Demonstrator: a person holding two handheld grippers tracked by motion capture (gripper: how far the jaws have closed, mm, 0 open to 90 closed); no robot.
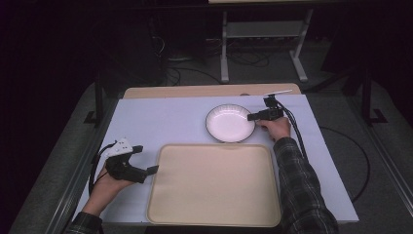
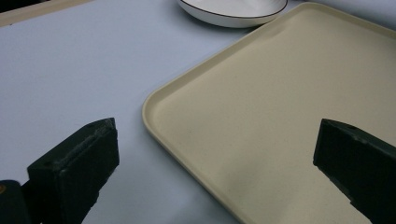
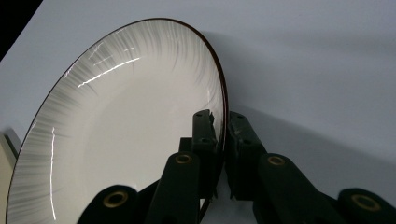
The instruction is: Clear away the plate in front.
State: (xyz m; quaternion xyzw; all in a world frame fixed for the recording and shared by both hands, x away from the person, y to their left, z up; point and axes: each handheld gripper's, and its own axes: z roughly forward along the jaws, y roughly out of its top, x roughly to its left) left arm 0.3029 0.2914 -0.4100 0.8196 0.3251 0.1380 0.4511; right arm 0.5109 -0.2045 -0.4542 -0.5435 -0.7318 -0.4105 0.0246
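- Plate (image 1: 229,123), white with a thin dark rim and fine grey streaks round its border, sits on the pale table cover (image 1: 160,122) toward the far side, just beyond the far edge of the beige tray (image 1: 214,185).
- Right gripper (image 1: 252,117) meets the plate at its right-hand rim; the person's right hand (image 1: 276,127) holds it just beside the plate, a plaid sleeve (image 1: 302,190) running back along the tray's right edge.
- From the right gripper view, the jaws are drawn narrow and clamp the plate's rim (image 3: 223,116) between them, one jaw over the inner face, the other on the outer side.
- The plate (image 3: 116,126) looks tipped in that view, though the camera turns with the hand, so I cannot tell whether it is lifted off the cover.
- Left gripper (image 1: 146,160) is held by the left hand (image 1: 109,183) near the tray's left edge, well apart from the plate.
- In the left gripper view its jaws stand wide apart and hold nothing; between them lie the tray's near corner (image 2: 154,107) and bare cover, with the plate (image 2: 233,11) far off at the top.
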